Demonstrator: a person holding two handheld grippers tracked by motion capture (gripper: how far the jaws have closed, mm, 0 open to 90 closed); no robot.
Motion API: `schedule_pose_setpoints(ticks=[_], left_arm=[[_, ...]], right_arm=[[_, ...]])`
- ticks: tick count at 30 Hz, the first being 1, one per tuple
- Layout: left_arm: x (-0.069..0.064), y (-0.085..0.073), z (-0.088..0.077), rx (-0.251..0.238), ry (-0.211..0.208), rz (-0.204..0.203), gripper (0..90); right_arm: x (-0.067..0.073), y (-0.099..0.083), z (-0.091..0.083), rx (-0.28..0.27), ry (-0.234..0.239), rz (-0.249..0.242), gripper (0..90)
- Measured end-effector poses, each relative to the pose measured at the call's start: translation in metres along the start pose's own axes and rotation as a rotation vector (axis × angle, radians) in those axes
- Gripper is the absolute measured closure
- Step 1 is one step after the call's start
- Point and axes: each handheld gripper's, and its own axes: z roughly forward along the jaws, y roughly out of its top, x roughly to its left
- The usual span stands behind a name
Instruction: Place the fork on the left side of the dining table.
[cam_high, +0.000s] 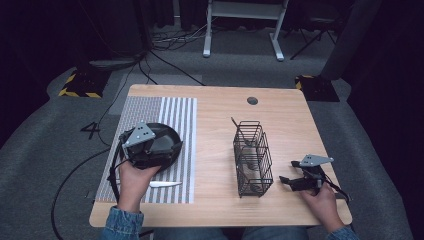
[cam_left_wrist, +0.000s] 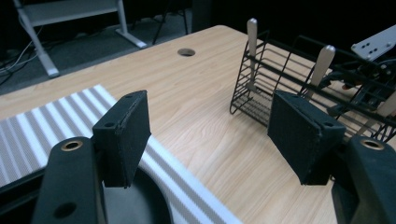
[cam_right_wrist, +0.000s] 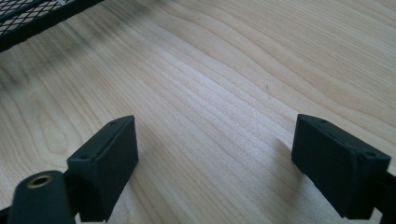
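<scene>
A black plate (cam_high: 169, 133) rests on a grey striped placemat (cam_high: 170, 110) at the table's left. My left gripper (cam_high: 166, 150) hovers open over the plate's near edge, nothing between its jaws; in the left gripper view the gripper (cam_left_wrist: 210, 135) spans the plate's rim (cam_left_wrist: 135, 205) and the mat (cam_left_wrist: 56, 126). A silver knife (cam_high: 165, 184) lies on the mat near the front. A black wire basket (cam_high: 252, 157) stands mid-table holding utensils, two handles (cam_left_wrist: 252, 32) (cam_left_wrist: 323, 58) sticking up. My right gripper (cam_high: 288, 171) sits open right of the basket, above bare wood (cam_right_wrist: 215, 158).
The wooden table (cam_high: 295, 120) has a round cable hole (cam_high: 252, 100) at the back. The basket's corner (cam_right_wrist: 37, 18) lies just beyond the right gripper. Cables trail off the table's left side. A white desk frame (cam_high: 240, 15) stands on the floor behind.
</scene>
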Motion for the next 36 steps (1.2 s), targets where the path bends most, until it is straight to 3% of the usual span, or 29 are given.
schedule_pose_setpoints(ticks=[1, 4, 10, 13, 17, 24, 28, 32, 36], left_arm=[[0.000, 0.007, 0.007, 0.002, -0.070, -0.027, 30.6], [-0.001, 0.015, 0.016, -0.007, -0.113, -0.042, 30.6], [-0.005, 0.025, 0.033, 0.005, -0.098, -0.001, 30.9], [-0.013, 0.032, 0.049, 0.034, -0.059, 0.055, 30.5], [-0.016, 0.038, 0.063, 0.053, -0.056, 0.047, 34.5], [-0.019, 0.044, 0.091, 0.072, -0.072, 0.028, 34.0], [-0.021, 0.046, 0.105, 0.053, -0.109, 0.009, 34.1], [-0.026, 0.047, 0.120, 0.059, -0.127, 0.021, 34.0], [-0.030, 0.047, 0.133, 0.079, -0.112, 0.031, 34.4]], right_arm=[[0.000, 0.000, 0.000, 0.000, 0.000, 0.000, 14.8], [0.000, 0.000, 0.000, 0.000, 0.000, 0.000, 14.8], [0.000, 0.000, 0.000, 0.000, 0.000, 0.000, 14.8], [0.000, 0.000, 0.000, 0.000, 0.000, 0.000, 14.8], [0.000, 0.000, 0.000, 0.000, 0.000, 0.000, 14.8], [0.000, 0.000, 0.000, 0.000, 0.000, 0.000, 14.8], [0.000, 0.000, 0.000, 0.000, 0.000, 0.000, 14.8], [0.000, 0.000, 0.000, 0.000, 0.000, 0.000, 14.8], [0.000, 0.000, 0.000, 0.000, 0.000, 0.000, 14.8]])
